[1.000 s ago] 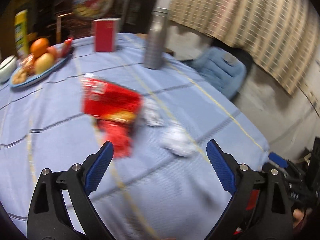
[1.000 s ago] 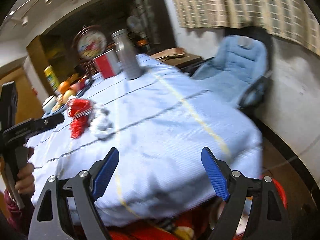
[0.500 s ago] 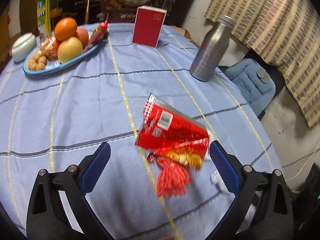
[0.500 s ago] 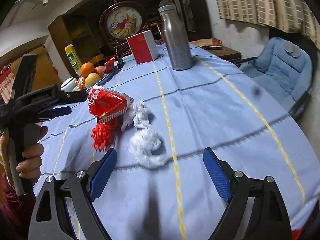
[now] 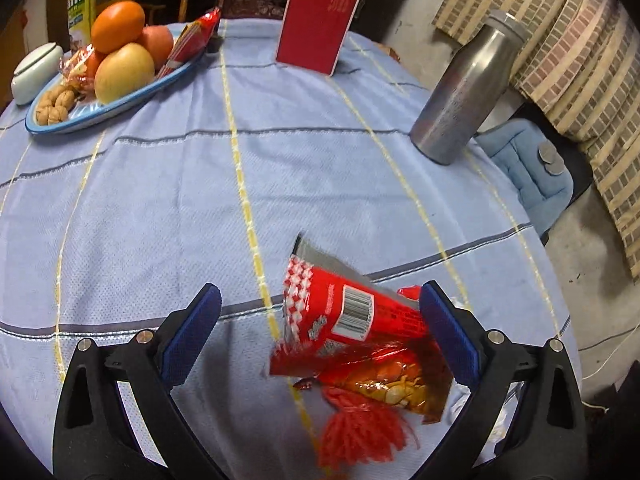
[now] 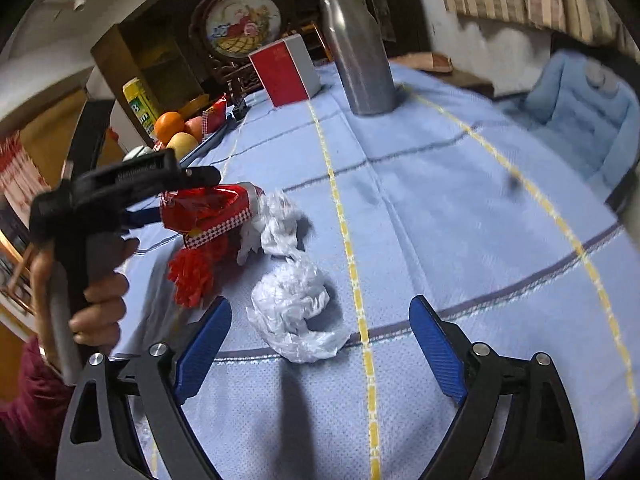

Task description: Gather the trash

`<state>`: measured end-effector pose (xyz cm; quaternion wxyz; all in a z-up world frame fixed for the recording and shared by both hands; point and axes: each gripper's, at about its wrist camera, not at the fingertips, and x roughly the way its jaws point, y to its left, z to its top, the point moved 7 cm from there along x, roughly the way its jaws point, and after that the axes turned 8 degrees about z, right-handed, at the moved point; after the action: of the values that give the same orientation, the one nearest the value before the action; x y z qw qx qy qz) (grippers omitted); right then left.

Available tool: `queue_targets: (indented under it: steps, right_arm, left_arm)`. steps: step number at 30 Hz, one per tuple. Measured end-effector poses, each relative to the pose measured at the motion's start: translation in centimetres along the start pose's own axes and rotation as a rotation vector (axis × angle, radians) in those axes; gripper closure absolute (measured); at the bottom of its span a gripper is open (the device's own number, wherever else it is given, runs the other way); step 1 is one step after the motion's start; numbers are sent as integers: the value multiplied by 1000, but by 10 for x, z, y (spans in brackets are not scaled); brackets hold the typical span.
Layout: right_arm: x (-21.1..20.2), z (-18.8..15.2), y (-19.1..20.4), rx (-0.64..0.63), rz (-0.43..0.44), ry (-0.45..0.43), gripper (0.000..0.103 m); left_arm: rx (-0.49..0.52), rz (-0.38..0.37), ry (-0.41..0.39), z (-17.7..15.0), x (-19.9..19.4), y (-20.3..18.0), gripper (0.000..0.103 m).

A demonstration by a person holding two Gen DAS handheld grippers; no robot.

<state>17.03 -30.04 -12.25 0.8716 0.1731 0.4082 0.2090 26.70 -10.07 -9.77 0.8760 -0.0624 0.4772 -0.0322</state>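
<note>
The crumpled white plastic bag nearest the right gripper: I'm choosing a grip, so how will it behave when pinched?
The crumpled white plastic bag looks thin and airy, so probably very light. Its loose folds should collapse between the pads rather than resist. A loose tail will likely trail.

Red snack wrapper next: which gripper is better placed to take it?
Left. The left gripper stands open with the red snack wrapper between its fingers. The right gripper, also open, faces the crumpled white plastic instead, with the wrapper farther off to its left.
</note>
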Motion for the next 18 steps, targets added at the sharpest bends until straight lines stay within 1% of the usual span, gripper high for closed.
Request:
queue_targets:
  steps: [1,2,4,7,11,12,14,16,18]
  right_arm:
    - [2,-3,-3,27,22,9,14]
    - [-1,-3,-4,33,34,-3,14]
    - [-2,-4,-5,38,37,-14,14]
    - [0,-4,-3,30,44,-1,13]
    - [0,-5,-1,16,38,6,12]
    - [0,-5,0,16,38,7,12]
    - [1,-4,0,15,37,8,12]
    - [1,-4,-1,14,35,9,12]
    - [1,-4,0,10,30,9,12]
  left_arm:
    - [3,0,1,-2,-2,4,7]
    - [5,6,-2,-3,-5,9,7]
    - [14,37,-12,-10,-12,24,7]
    - [8,70,-31,-25,-25,50,7]
    - [-21,100,-92,-40,-48,80,7]
    - [-30,97,-108,-42,-53,84,7]
    - [-49,54,-132,-43,-65,87,7]
    - [-52,9,-159,-42,-74,82,7]
    - [-37,-17,-184,-41,-81,74,7]
